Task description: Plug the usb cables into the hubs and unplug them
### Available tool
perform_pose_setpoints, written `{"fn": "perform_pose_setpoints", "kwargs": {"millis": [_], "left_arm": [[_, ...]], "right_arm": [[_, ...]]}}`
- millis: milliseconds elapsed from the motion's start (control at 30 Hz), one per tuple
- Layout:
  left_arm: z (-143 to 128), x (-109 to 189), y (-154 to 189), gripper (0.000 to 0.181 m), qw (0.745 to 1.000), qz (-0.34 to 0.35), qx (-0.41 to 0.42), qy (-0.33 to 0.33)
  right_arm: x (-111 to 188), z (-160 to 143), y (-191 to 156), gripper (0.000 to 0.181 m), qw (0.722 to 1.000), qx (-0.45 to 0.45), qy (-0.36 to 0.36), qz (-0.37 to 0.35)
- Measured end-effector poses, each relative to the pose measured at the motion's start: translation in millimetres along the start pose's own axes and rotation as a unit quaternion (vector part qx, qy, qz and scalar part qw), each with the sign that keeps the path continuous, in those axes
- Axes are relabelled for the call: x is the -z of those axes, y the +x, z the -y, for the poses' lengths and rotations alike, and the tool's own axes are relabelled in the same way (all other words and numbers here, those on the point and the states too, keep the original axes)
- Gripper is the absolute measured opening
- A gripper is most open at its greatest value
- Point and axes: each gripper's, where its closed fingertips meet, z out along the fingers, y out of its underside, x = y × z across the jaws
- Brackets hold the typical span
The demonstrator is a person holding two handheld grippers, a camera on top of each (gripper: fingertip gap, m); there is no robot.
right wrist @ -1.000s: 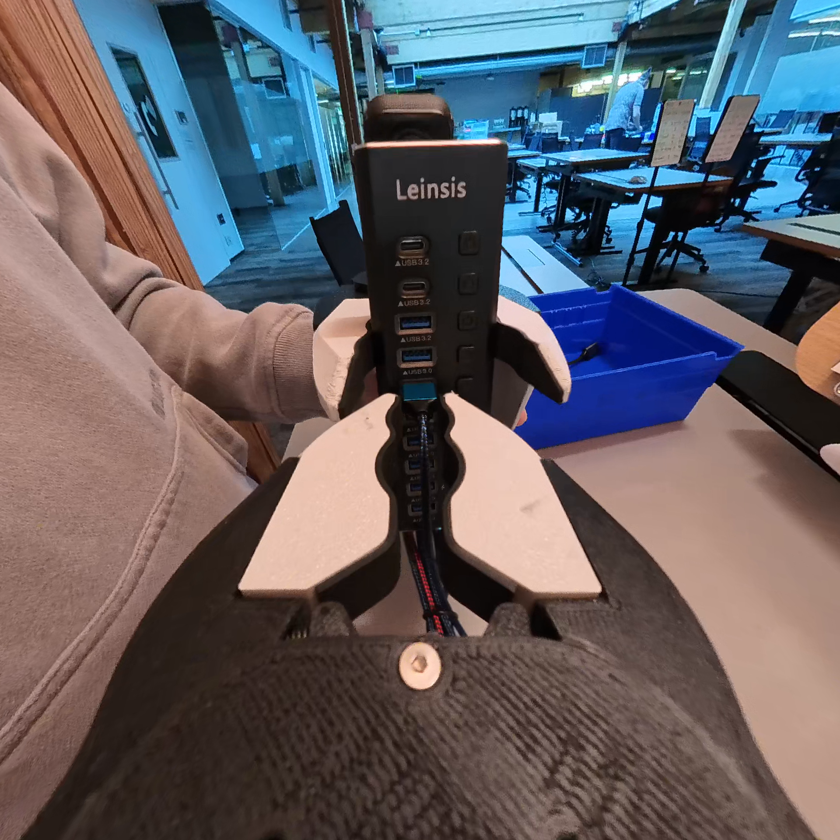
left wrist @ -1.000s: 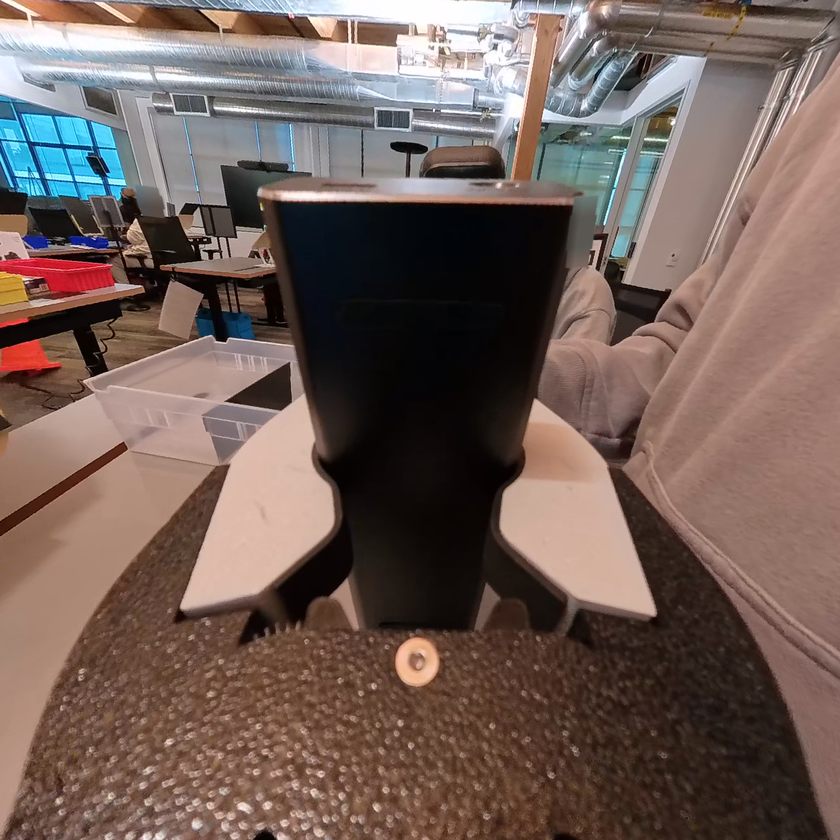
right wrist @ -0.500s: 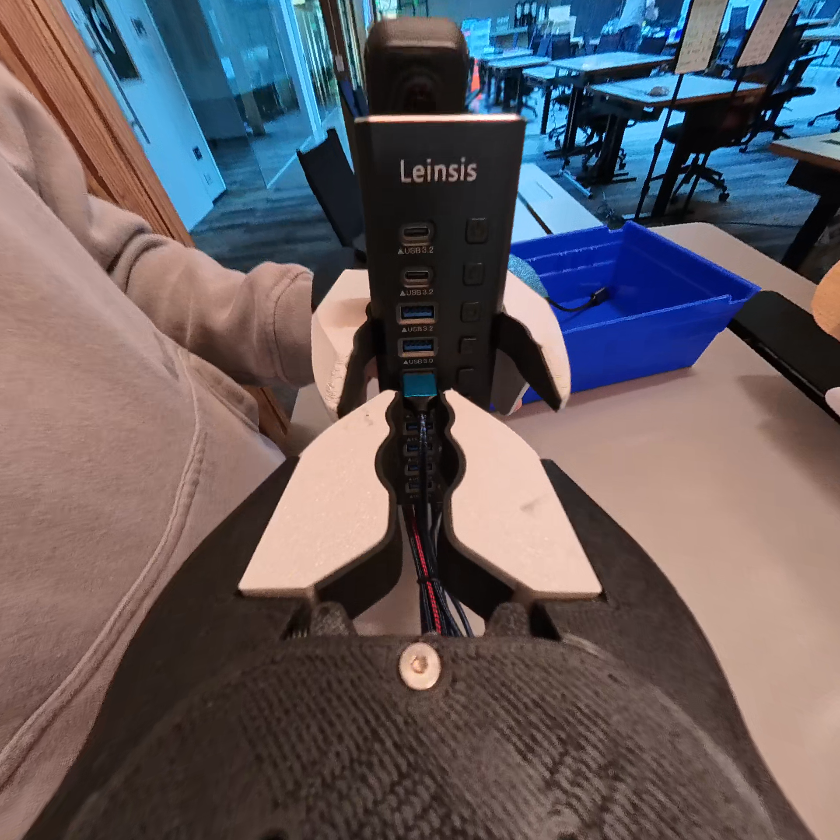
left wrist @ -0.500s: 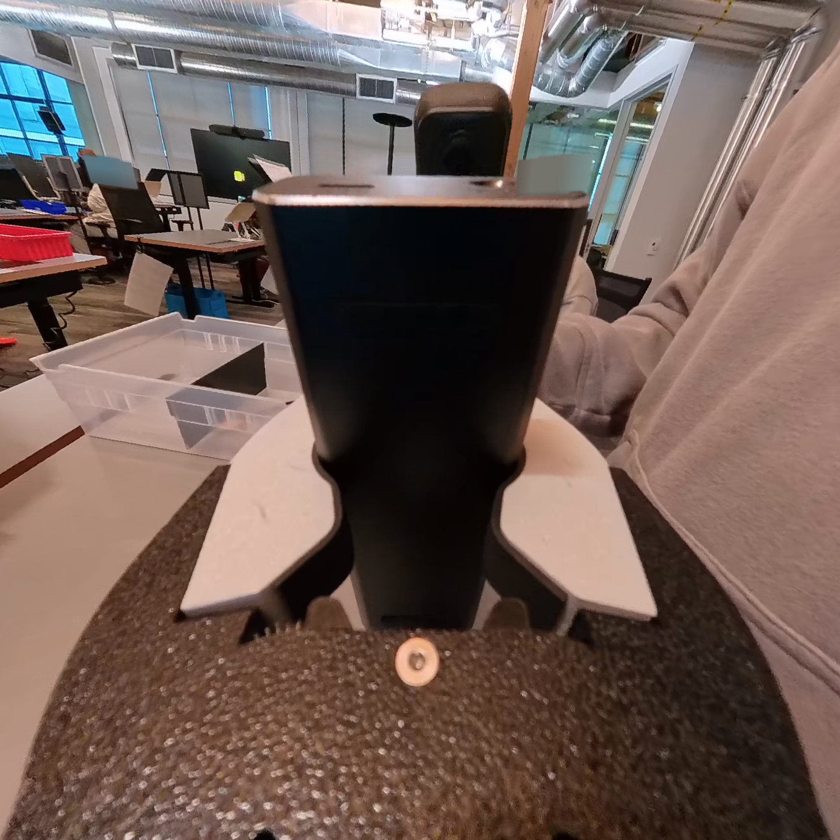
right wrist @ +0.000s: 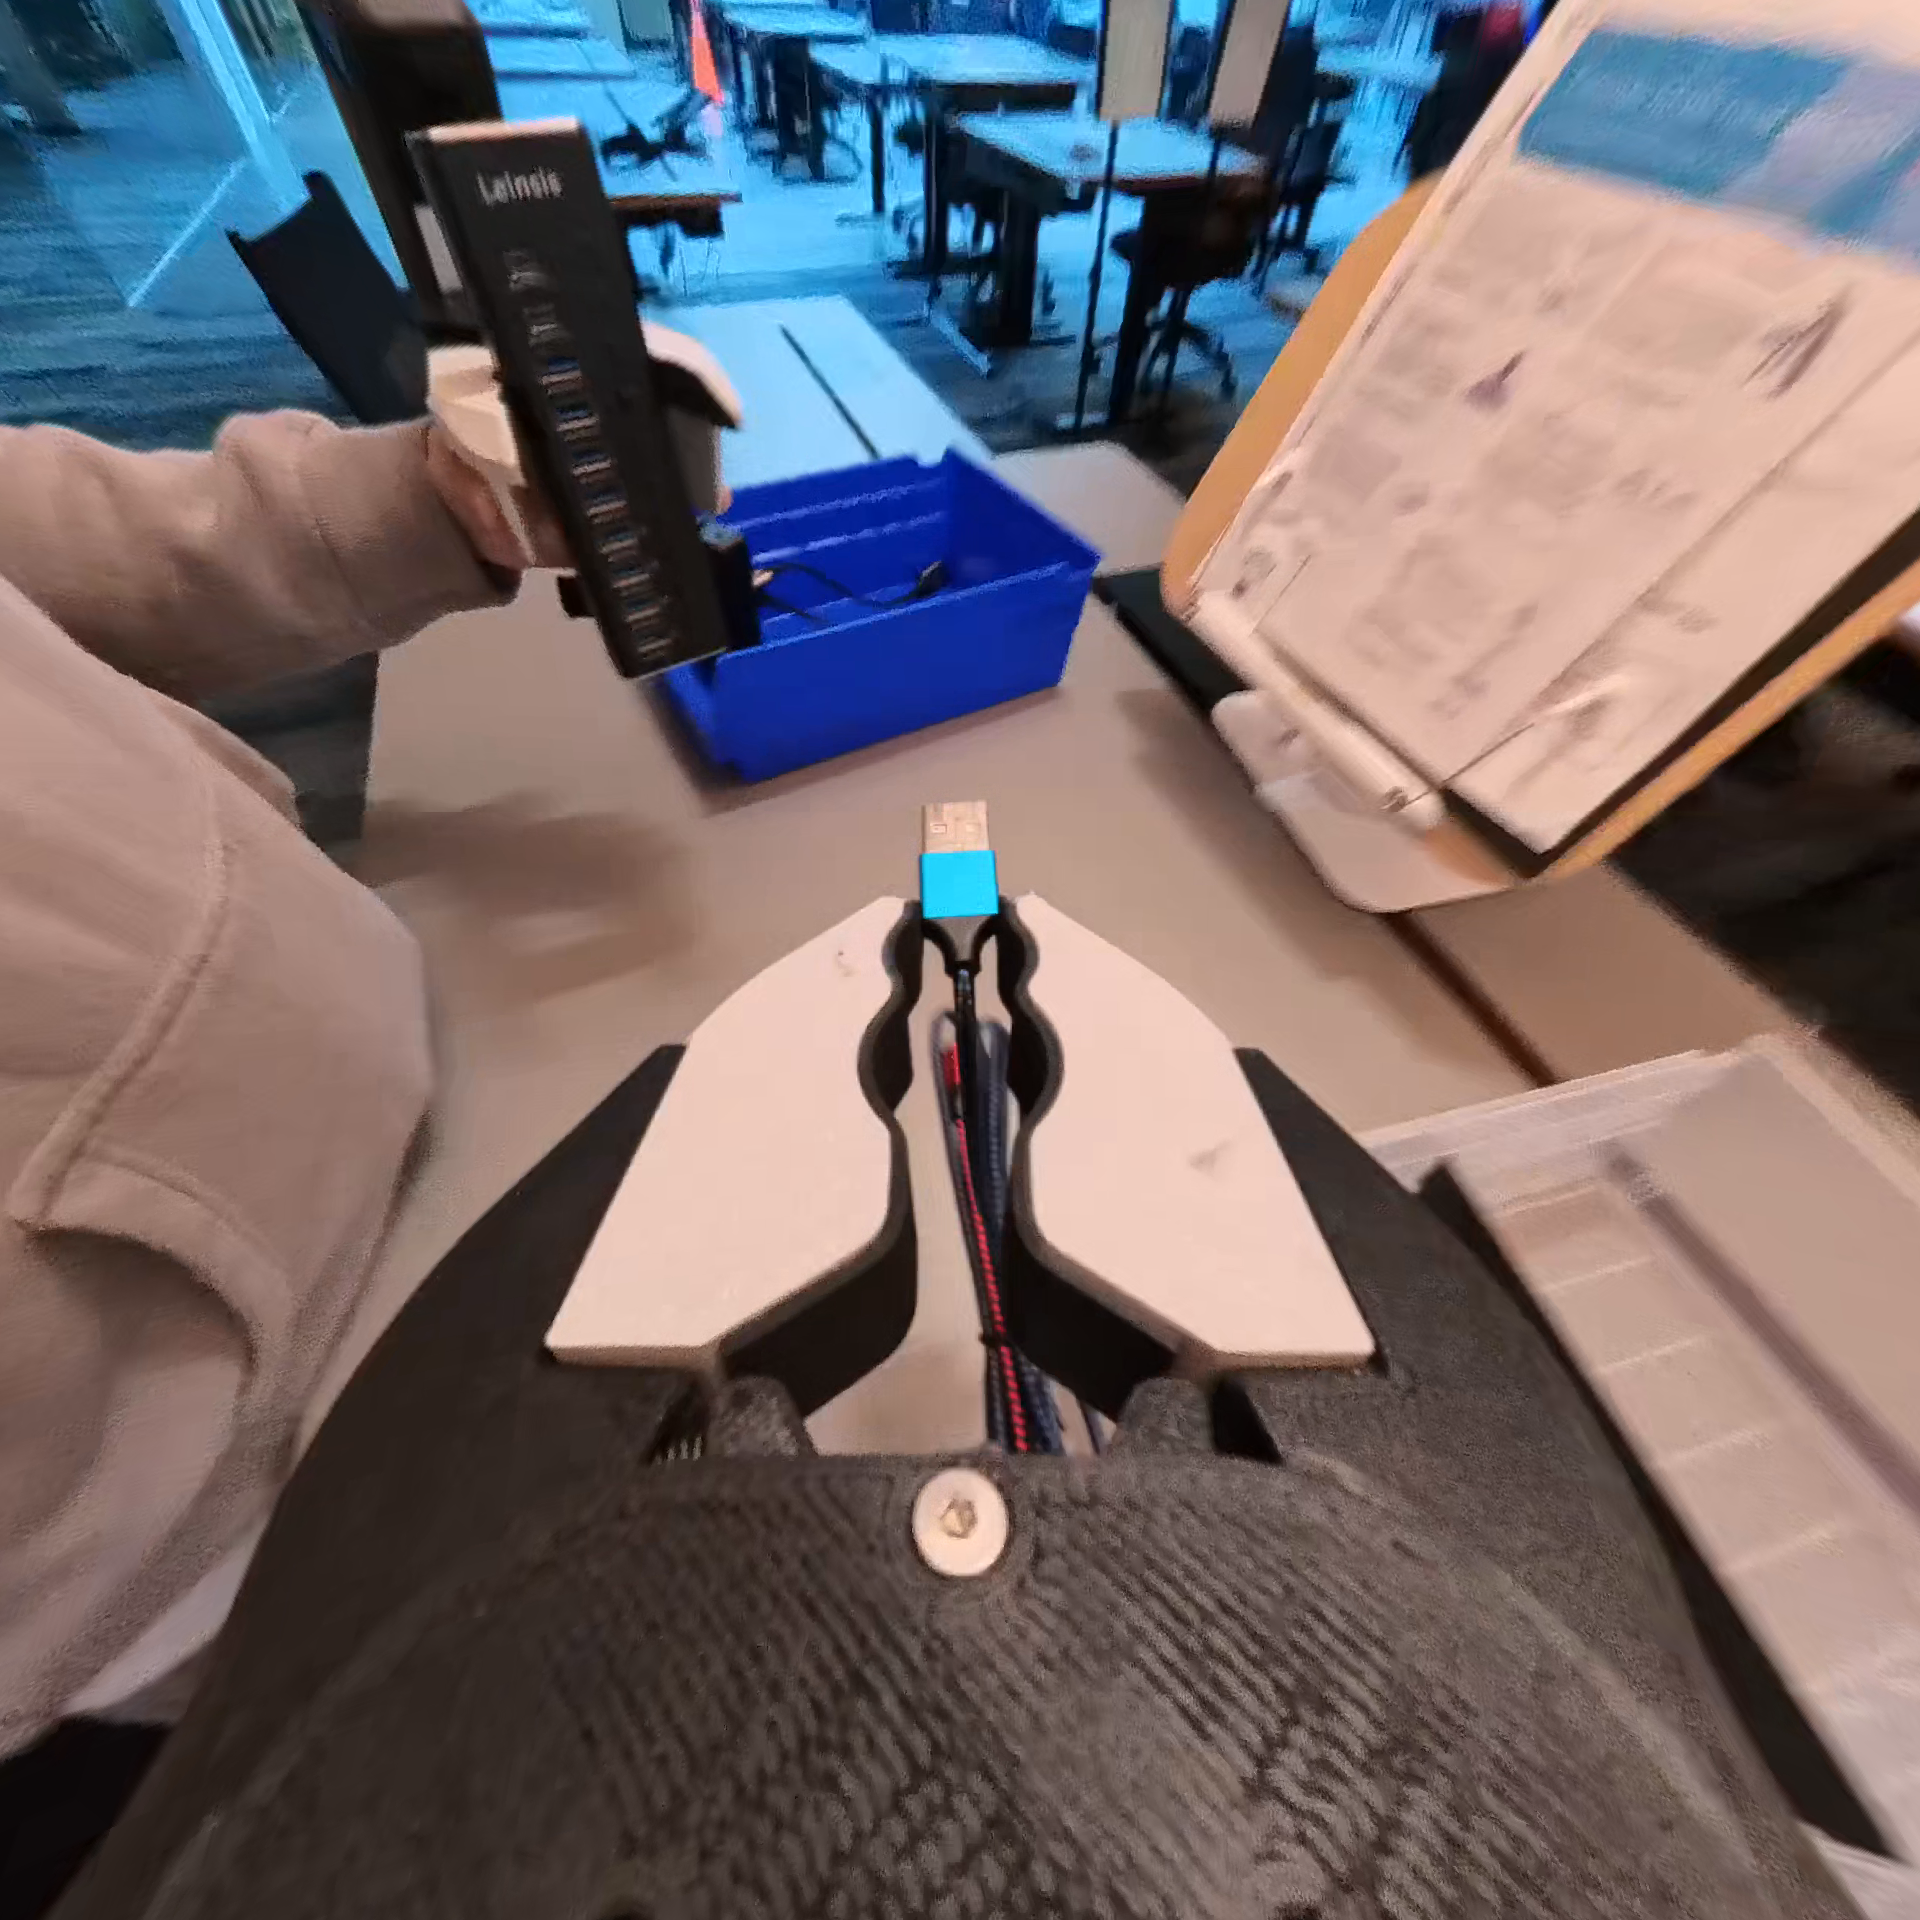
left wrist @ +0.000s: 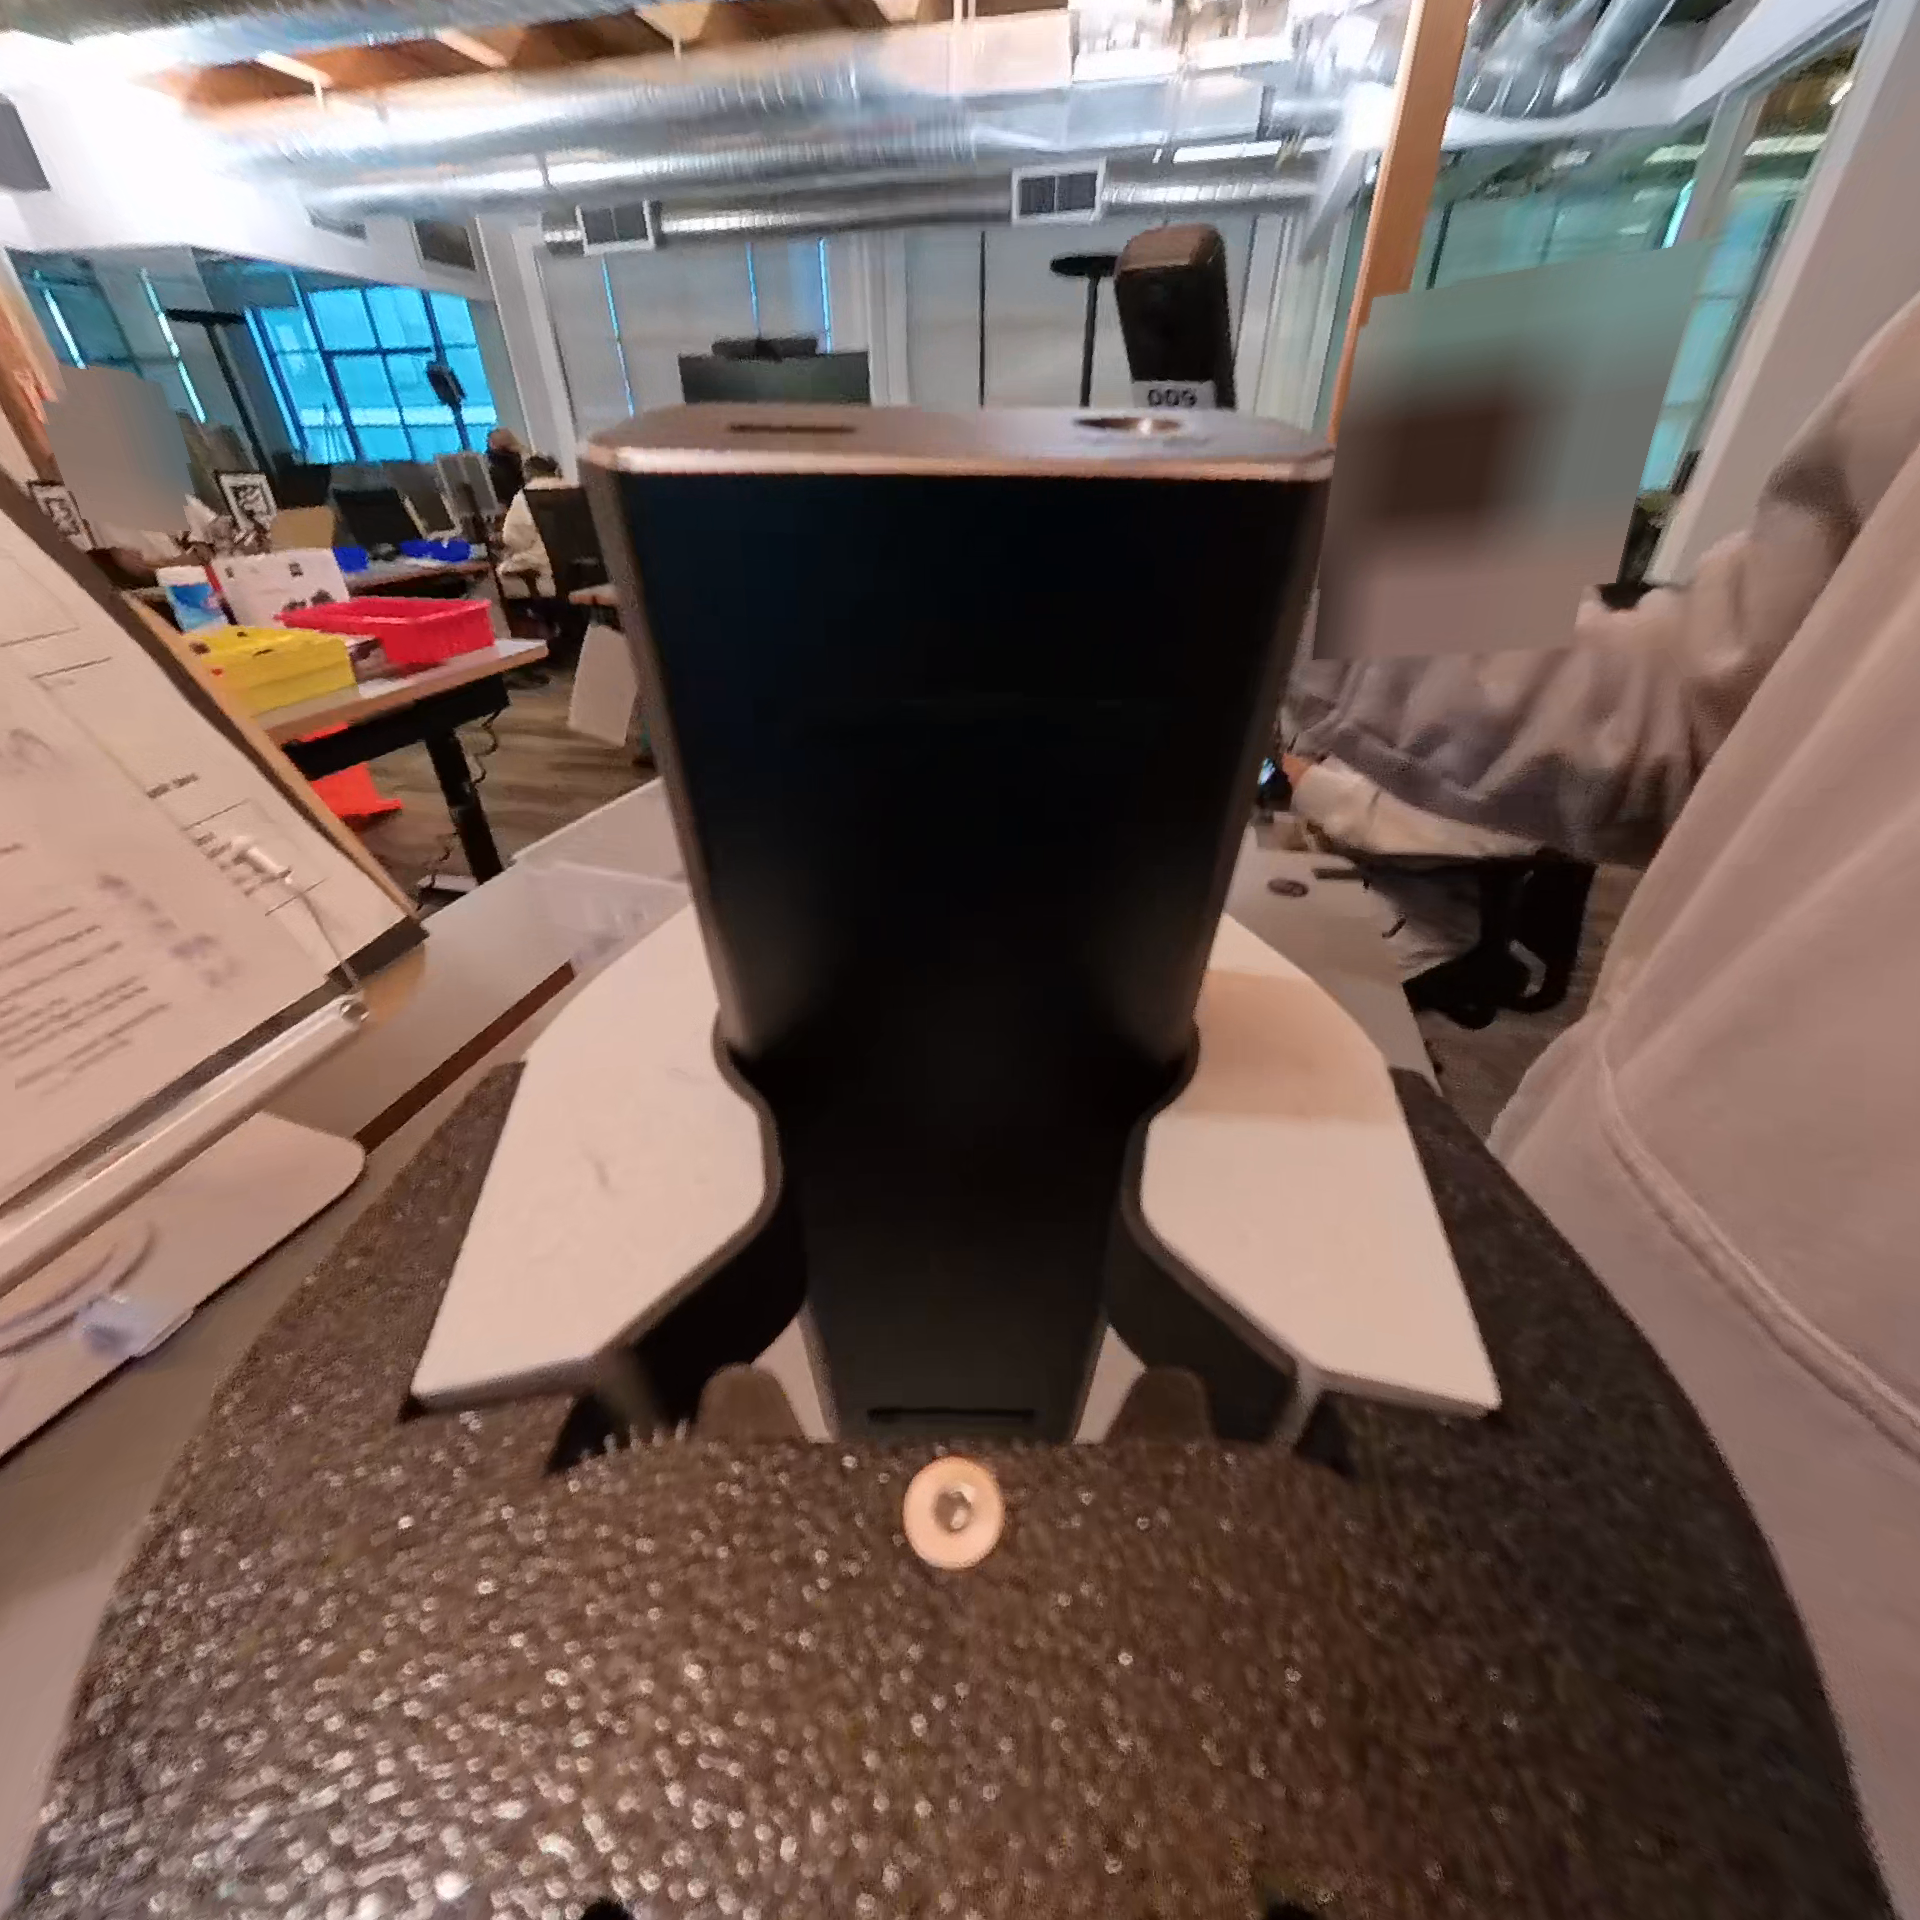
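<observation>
left gripper (left wrist: 956,1049) is clamped on the black usb hub (left wrist: 956,790), held upright above the tabletop's (right wrist: 790,852) far edge near the blue bin (right wrist: 894,644). right gripper (right wrist: 958,914) pinches the braided usb cable (right wrist: 987,1226), its blue plug (right wrist: 958,881) free, well apart from the hub

You are working in an open-plan office or lab: exposed silver ducts (left wrist: 727,114) run across the top of the left wrist view, with rows of desks (right wrist: 1091,156) and office chairs at the top of the right wrist view. Coloured parts bins, red (left wrist: 400,627) and yellow (left wrist: 281,665), sit on a tabletop (left wrist: 436,681) at the left.
</observation>
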Motion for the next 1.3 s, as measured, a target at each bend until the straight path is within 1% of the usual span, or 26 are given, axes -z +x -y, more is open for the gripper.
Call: {"fn": "perform_pose_setpoints", "kwargs": {"millis": [33, 67, 100, 167, 233, 300, 333, 367, 467, 500, 567, 600, 633, 667, 700, 733, 767, 833, 933, 1000, 1067, 1133, 1200, 1267, 1300], "left_arm": [[1.7, -2.4, 2.1, 0.072, 1.000, -0.003, 0.008, 0.011], [1.6, -5.2, 5.3, 0.071, 1.000, -0.010, 0.016, 0.020], [-0.2, -8.1, 8.9, 0.071, 0.999, -0.016, 0.022, 0.025], [-7.5, -14.2, 14.8, 0.071, 0.999, -0.023, 0.027, 0.020], [-15.6, -19.5, 19.3, 0.071, 0.999, -0.028, 0.029, 0.009], [-20.4, -23.3, 21.9, 0.071, 0.999, -0.034, 0.038, 0.007], [-22.2, -24.5, 22.2, 0.071, 0.999, -0.035, 0.041, 0.006], [-23.7, -25.5, 22.2, 0.071, 0.998, -0.035, 0.044, 0.005], [-27.6, -27.3, 21.3, 0.072, 0.998, -0.035, 0.051, 0.003], [-28.5, -27.7, 21.1, 0.071, 0.998, -0.036, 0.053, 0.003], [-29.7, -29.0, 19.9, 0.071, 0.998, -0.035, 0.058, 0.006], [-30.4, -29.4, 19.1, 0.071, 0.998, -0.034, 0.061, 0.007], [-30.7, -29.7, 18.1, 0.071, 0.997, -0.032, 0.063, 0.009], [-30.3, -30.2, 16.7, 0.071, 0.997, -0.029, 0.066, 0.014], [-29.2, -30.7, 15.9, 0.071, 0.997, -0.027, 0.069, 0.020], [-27.7, -31.4, 15.8, 0.071, 0.997, -0.028, 0.072, 0.026], [-25.9, -32.7, 16.2, 0.071, 0.996, -0.031, 0.074, 0.033], [-23.6, -37.6, 18.1, 0.071, 0.996, -0.040, 0.074, 0.041], [-22.7, -47.7, 22.1, 0.071, 0.995, -0.056, 0.072, 0.034], [-19.9, -53.2, 26.1, 0.071, 0.995, -0.068, 0.071, 0.033], [-18.0, -57.1, 28.7, 0.071, 0.994, -0.075, 0.067, 0.030], [-17.1, -58.8, 31.2, 0.071, 0.994, -0.083, 0.066, 0.027], [-16.6, -58.8, 33.0, 0.071, 0.994, -0.088, 0.064, 0.026], [-17.0, -58.8, 34.9, 0.071, 0.993, -0.095, 0.064, 0.024], [-17.3, -59.2, 35.2, 0.071, 0.993, -0.097, 0.064, 0.023]], "right_arm": [[10.9, 6.7, 11.0, 0.014, 1.000, 0.017, 0.016, -0.010], [20.9, 11.0, 26.7, 0.014, 0.998, 0.034, 0.030, -0.036], [29.2, 10.6, 40.7, 0.014, 0.997, 0.047, 0.035, -0.051], [35.3, 1.0, 58.8, 0.014, 0.998, 0.031, 0.032, -0.037], [31.3, -18.6, 83.9, 0.014, 0.998, 0.021, 0.025, -0.058], [20.2, -48.6, 100.5, 0.014, 0.998, -0.002, -0.009, -0.068], [14.6, -62.8, 106.4, 0.014, 0.997, -0.006, -0.023, -0.074], [8.2, -75.4, 106.8, 0.014, 0.997, -0.014, -0.034, -0.065], [-8.7, -107.8, 112.3, 0.014, 0.995, -0.028, -0.072, -0.065], [-12.9, -123.1, 115.5, 0.022, 0.993, -0.037, -0.095, -0.067], [-14.7, -152.6, 126.5, 0.039, 0.978, -0.091, -0.164, -0.091], [-13.7, -154.9, 133.2, 0.048, 0.972, -0.106, -0.172, -0.118], [-12.9, -146.1, 136.1, 0.057, 0.971, -0.111, -0.157, -0.141], [-13.5, -130.2, 135.2, 0.073, 0.972, -0.117, -0.131, -0.159], [-18.0, -111.8, 127.6, 0.097, 0.973, -0.127, -0.103, -0.162], [-27.5, -94.3, 111.1, 0.107, 0.978, -0.131, -0.082, -0.142], [-42.2, -77.5, 85.2, 0.106, 0.986, -0.121, -0.061, -0.097], [-80.1, -50.5, 21.4, 0.104, 0.995, -0.097, -0.015, 0.007], [-133.8, -32.5, -66.1, 0.103, 0.988, -0.086, 0.008, 0.127], [-161.9, -30.8, -102.3, 0.100, 0.984, -0.074, 0.002, 0.165], [-182.0, -31.6, -124.3, 0.098, 0.980, -0.066, -0.004, 0.190], [-193.2, -29.3, -132.8, 0.092, 0.980, -0.051, -0.001, 0.195], [-196.6, -21.7, -136.6, 0.084, 0.979, -0.037, 0.015, 0.198], [-200.3, -21.0, -140.8, 0.084, 0.978, -0.029, 0.009, 0.208], [-202.0, -21.2, -144.3, 0.080, 0.976, -0.027, 0.006, 0.217]]}}
